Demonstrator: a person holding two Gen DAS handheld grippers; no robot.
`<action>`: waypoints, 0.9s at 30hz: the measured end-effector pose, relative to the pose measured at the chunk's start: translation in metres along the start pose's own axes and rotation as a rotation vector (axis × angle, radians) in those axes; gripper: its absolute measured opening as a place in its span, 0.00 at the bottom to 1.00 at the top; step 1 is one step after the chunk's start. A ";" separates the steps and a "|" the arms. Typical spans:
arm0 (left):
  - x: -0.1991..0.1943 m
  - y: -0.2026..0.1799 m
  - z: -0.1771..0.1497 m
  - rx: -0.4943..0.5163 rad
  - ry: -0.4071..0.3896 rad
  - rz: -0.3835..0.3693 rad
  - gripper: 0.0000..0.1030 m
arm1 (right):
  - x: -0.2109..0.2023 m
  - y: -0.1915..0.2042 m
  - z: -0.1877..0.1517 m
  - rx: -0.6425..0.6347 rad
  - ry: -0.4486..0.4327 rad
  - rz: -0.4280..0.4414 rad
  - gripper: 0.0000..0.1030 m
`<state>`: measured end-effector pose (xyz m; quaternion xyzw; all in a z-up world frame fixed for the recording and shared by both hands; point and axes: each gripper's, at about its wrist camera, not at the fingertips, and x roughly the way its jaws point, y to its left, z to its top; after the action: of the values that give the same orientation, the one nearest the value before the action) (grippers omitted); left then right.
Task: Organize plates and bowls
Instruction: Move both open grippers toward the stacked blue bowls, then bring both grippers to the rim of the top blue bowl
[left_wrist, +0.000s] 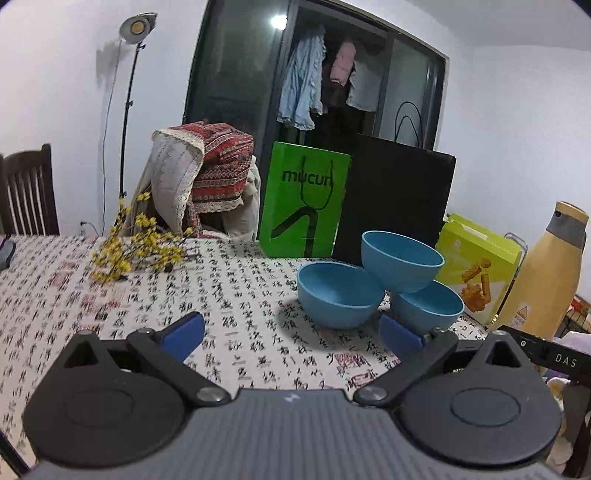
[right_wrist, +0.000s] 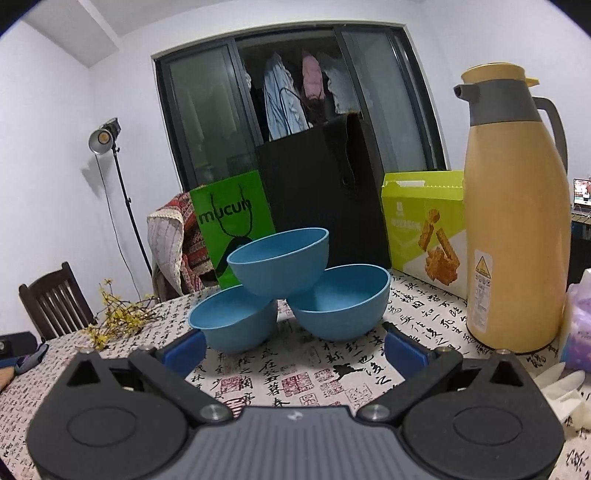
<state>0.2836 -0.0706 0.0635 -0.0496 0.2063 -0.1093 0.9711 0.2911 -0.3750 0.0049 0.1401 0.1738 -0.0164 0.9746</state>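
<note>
From the left wrist camera we see our left gripper (left_wrist: 291, 336) with its jaws spread wide and nothing between them, held low over the table (left_wrist: 229, 295). Ahead and to the right stand three blue bowls: a left bowl (left_wrist: 338, 299) and a right bowl (left_wrist: 430, 308) sitting on the patterned cloth, and a top bowl (left_wrist: 400, 260) perched across their rims, tilted slightly. Behind them are a green bag (left_wrist: 304, 199), a black bag (left_wrist: 397, 199) and a snack box (left_wrist: 480, 258), with a yellow jug (left_wrist: 546, 273) at the far right.

From the right wrist camera, our right gripper (right_wrist: 293, 349) is likewise spread and empty, and it faces the same pile straight on. The top bowl (right_wrist: 280, 260) rests on the rims of the left bowl (right_wrist: 236, 319) and the right bowl (right_wrist: 341, 301); the two lower ones stand side by side on the table (right_wrist: 295, 373). The yellow jug (right_wrist: 515, 206) stands near, to the right.

We judge the task barely begun: the bowls form a loose pyramid, not a nested stack, and no plates are in view. Lifting the top bowl off looks like the first job left.
</note>
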 end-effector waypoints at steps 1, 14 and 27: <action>0.003 -0.002 0.002 0.006 0.003 0.004 1.00 | 0.002 -0.001 0.003 -0.003 0.008 0.000 1.00; 0.062 -0.027 0.038 0.000 0.099 0.013 1.00 | 0.036 -0.014 0.038 -0.004 0.081 -0.018 1.00; 0.110 -0.052 0.063 -0.003 0.115 0.025 1.00 | 0.066 -0.024 0.072 0.008 0.104 -0.012 1.00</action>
<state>0.3980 -0.1433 0.0851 -0.0419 0.2625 -0.0995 0.9589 0.3753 -0.4168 0.0409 0.1434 0.2251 -0.0157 0.9636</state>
